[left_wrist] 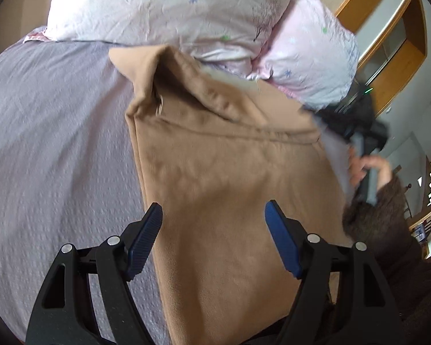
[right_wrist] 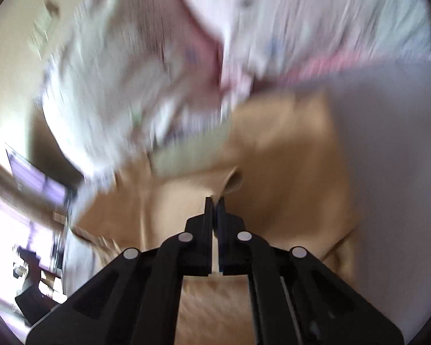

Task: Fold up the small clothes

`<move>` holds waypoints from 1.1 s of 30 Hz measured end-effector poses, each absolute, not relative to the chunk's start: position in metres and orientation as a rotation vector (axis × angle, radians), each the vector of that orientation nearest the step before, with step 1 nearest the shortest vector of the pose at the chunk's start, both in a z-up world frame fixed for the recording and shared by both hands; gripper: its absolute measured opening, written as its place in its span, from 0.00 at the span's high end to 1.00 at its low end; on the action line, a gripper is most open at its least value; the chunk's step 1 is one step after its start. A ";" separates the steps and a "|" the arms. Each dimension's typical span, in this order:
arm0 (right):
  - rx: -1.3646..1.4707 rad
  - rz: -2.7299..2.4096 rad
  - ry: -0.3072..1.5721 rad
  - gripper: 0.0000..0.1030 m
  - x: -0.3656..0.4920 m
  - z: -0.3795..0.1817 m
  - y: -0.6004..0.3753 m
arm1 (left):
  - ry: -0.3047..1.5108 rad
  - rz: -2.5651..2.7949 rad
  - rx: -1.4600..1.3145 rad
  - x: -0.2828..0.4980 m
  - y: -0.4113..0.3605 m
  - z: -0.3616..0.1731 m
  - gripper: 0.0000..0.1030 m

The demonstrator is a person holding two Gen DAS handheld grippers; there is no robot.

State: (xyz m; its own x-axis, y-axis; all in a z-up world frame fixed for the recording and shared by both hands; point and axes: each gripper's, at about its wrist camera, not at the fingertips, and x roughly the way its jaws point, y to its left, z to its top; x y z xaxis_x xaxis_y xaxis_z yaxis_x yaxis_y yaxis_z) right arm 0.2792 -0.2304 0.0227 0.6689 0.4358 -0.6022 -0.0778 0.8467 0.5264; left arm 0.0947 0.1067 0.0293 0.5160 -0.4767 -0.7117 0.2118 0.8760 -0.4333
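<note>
Garment (right_wrist: 287, 172) in right hand-held gripper (right_wrist: 215, 201)

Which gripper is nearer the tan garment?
Right. The right gripper is shut on the tan garment; the left gripper hovers open above it.

Text check | I am finding no readable words, brands or numbers in either wrist view | pillow (left_wrist: 169, 3) is showing printed shapes only, no lettering | right wrist view is blurring too heavily to read
</note>
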 end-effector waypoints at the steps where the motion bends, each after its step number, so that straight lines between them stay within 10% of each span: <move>1: 0.490 0.242 0.742 0.98 0.276 0.030 -0.241 | 0.954 -0.420 -0.306 0.094 0.107 0.026 0.28; 15: 0.417 0.202 0.829 0.63 0.270 -0.005 -0.252 | 0.893 -0.414 -0.349 0.070 0.124 0.035 0.28; 19: 0.508 0.124 0.927 0.87 0.270 -0.023 -0.271 | 0.863 -0.409 -0.381 0.043 0.144 0.041 0.25; 20: 0.526 0.133 0.903 0.84 0.257 -0.016 -0.278 | 0.858 -0.409 -0.387 0.038 0.148 0.042 0.21; 22: 0.520 0.159 0.849 0.36 0.225 -0.005 -0.286 | 0.841 -0.421 -0.412 0.017 0.163 0.042 0.18; 23: 0.515 0.194 0.824 0.28 0.208 -0.002 -0.287 | 0.833 -0.440 -0.431 0.007 0.170 0.040 0.18; 33: 0.495 0.520 0.925 0.25 0.021 -0.051 -0.322 | 0.936 -0.516 -0.521 -0.045 0.173 -0.012 0.18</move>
State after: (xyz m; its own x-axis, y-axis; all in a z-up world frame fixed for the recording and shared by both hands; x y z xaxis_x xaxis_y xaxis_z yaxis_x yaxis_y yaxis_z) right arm 0.0209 -0.3220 -0.0508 0.4986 0.6130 -0.6129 -0.2050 0.7703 0.6038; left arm -0.0452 0.1731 -0.0119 0.4929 -0.6192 -0.6113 0.1862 0.7613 -0.6211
